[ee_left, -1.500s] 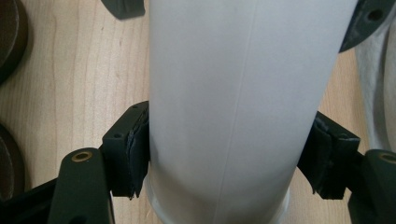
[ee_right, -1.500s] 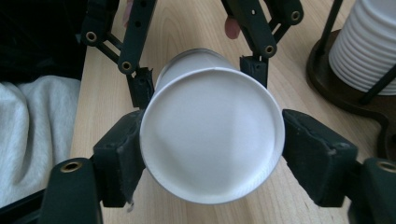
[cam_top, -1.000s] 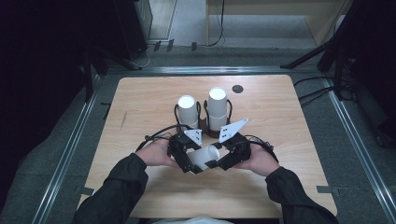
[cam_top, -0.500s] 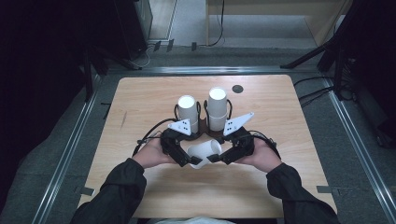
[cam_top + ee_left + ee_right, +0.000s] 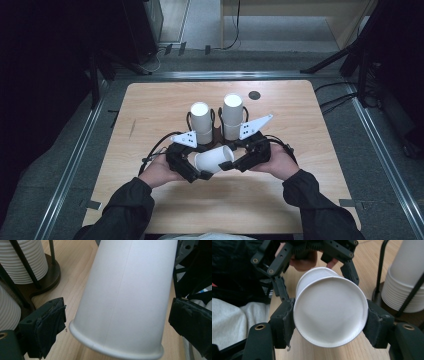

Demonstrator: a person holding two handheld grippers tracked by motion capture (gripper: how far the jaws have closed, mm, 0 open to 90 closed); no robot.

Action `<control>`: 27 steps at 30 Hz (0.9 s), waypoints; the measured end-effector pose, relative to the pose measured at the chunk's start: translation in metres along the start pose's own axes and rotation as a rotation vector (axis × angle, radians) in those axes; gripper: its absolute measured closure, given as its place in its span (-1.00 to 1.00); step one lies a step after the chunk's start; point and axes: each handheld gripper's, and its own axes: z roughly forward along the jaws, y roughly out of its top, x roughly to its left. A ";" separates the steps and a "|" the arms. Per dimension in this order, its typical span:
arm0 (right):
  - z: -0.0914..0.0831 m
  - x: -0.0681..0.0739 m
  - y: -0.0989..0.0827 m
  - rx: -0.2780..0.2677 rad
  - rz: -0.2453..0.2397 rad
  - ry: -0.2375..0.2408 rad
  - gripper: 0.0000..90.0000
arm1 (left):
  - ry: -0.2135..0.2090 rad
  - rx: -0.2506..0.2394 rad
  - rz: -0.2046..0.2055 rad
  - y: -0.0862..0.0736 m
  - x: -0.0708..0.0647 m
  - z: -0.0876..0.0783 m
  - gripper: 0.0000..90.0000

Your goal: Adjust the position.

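Closest in, two dark sleeves come up from the bottom edge of the high view, a hand on each tool. The left gripper (image 5: 196,169) has just been opening its jaws, and in the left gripper view they stand spread wide either side of the single white paper cup (image 5: 125,300) with a clear gap to each black pad (image 5: 53,322), so nothing is pressed there. The cup lies on its side just above the light wooden table (image 5: 310,125), rim toward the left tool, base toward the right.

Over to the right gripper (image 5: 231,164): it is clamped on that cup near its base. The right gripper view looks straight onto the round white bottom (image 5: 329,315), a padded jaw tight against each flank, with the left gripper's black linkage and a bit of the hand beyond.

Just behind the hands stands a dark wire rack (image 5: 216,134) carrying two upright stacks of white paper cups, the left stack (image 5: 201,121) a touch shorter than the right stack (image 5: 233,115). Further back, near the far edge, sits a small dark round disc (image 5: 254,95), well apart from everything else.
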 end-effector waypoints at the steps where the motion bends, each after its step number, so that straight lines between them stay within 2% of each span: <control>1: 0.000 0.000 0.001 -0.004 -0.002 0.003 -0.25 | -0.002 -0.011 -0.003 -0.001 -0.001 0.000 -0.97; 8: -0.004 0.001 0.005 -0.055 -0.007 0.029 -0.25 | -0.014 -0.060 -0.027 -0.004 -0.002 -0.002 -0.97; 14: -0.011 -0.001 0.006 -0.098 0.011 0.049 -0.25 | -0.016 -0.075 -0.040 -0.005 0.001 -0.002 -0.97; 15: -0.011 -0.001 0.005 -0.100 0.012 0.051 -0.25 | -0.033 -0.090 -0.040 -0.005 0.001 -0.004 -0.89; 16: -0.011 -0.002 0.005 -0.102 0.012 0.050 -0.25 | -0.054 -0.115 -0.038 -0.006 0.001 -0.006 -0.71; 17: -0.011 -0.002 0.005 -0.101 0.014 0.058 -0.25 | -0.059 -0.118 -0.035 -0.005 0.001 -0.007 -0.63; 20: -0.011 -0.002 0.006 -0.110 0.020 0.066 -0.25 | -0.064 -0.115 -0.027 -0.005 0.001 -0.009 -0.58; 23: -0.009 -0.002 0.005 -0.098 0.019 0.064 -0.24 | -0.060 -0.086 -0.025 -0.006 0.002 -0.009 -0.55; 25: -0.008 -0.002 0.004 -0.090 0.018 0.062 -0.25 | -0.036 -0.081 -0.011 -0.006 0.001 -0.009 -0.54; 27: -0.007 -0.003 0.004 -0.091 0.013 0.062 -0.31 | -0.031 -0.072 -0.011 -0.005 0.000 -0.010 -0.54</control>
